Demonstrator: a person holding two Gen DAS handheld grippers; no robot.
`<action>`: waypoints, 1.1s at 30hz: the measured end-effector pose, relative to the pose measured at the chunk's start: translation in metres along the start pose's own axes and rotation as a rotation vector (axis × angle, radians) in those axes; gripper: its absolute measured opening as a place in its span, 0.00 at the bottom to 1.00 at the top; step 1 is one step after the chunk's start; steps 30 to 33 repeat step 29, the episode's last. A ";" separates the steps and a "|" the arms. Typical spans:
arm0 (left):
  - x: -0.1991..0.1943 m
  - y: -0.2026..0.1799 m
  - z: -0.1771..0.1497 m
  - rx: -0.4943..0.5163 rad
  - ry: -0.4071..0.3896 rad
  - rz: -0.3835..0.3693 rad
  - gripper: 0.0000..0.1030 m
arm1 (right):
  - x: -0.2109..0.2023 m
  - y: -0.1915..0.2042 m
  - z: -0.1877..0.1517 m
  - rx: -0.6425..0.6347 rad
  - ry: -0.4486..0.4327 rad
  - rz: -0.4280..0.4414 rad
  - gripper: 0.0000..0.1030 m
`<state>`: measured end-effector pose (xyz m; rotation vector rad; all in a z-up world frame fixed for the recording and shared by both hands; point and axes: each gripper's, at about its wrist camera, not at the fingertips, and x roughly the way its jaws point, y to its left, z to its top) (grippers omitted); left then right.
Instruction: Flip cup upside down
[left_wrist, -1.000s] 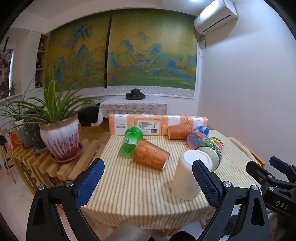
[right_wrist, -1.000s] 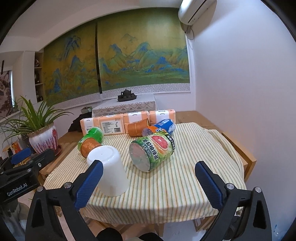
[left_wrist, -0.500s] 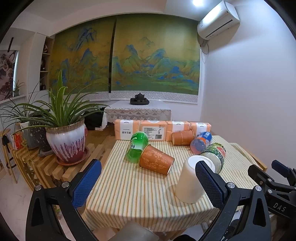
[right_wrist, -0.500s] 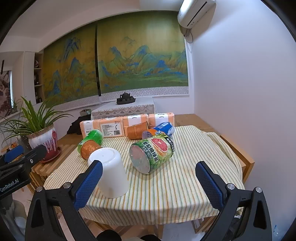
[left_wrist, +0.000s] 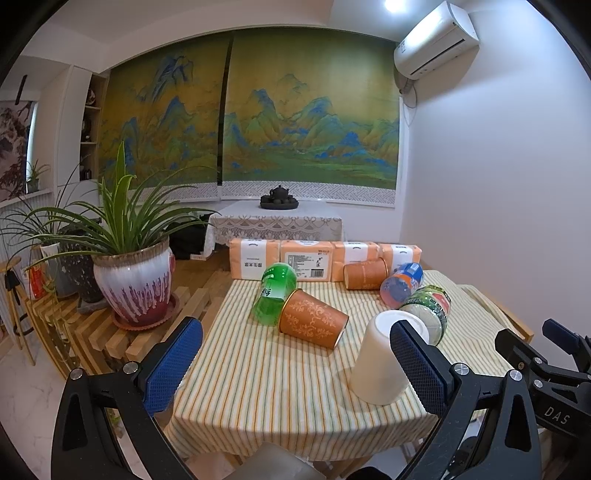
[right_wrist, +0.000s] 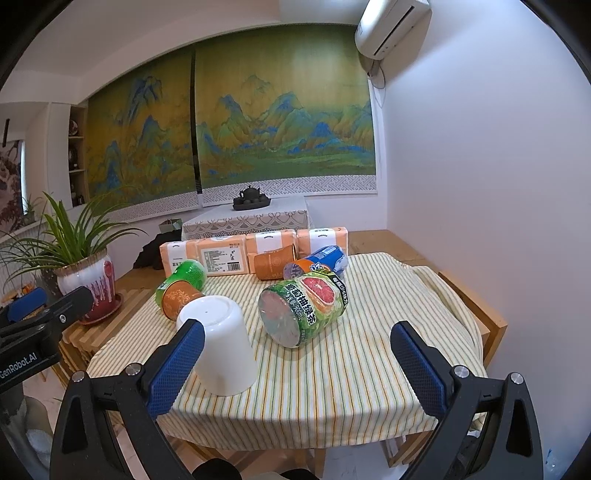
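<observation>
While hovering short of the striped tablecloth (right_wrist: 369, 354): left gripper (left_wrist: 295, 365) and right gripper (right_wrist: 295, 363) spread wide, empty; white cup (right_wrist: 221, 347) mouth-down near front edge, beside grapefruit tea bottle (right_wrist: 303, 310).

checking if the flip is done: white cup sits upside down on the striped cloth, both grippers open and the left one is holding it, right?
Not quite. The white cup is upside down on the striped cloth and both grippers are open, but the left gripper holds nothing; the right wrist view shows the cup standing free.
</observation>
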<state>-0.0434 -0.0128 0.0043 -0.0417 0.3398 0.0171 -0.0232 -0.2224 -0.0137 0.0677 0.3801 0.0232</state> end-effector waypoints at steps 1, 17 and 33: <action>0.000 0.000 0.000 0.000 0.001 0.000 1.00 | 0.000 0.000 0.000 0.001 -0.001 -0.001 0.97; 0.000 0.001 0.001 -0.004 0.000 0.000 1.00 | 0.000 -0.001 0.001 0.004 0.000 -0.002 0.97; -0.002 0.000 0.001 0.013 -0.025 0.013 1.00 | 0.002 -0.002 0.000 0.006 0.005 -0.002 0.97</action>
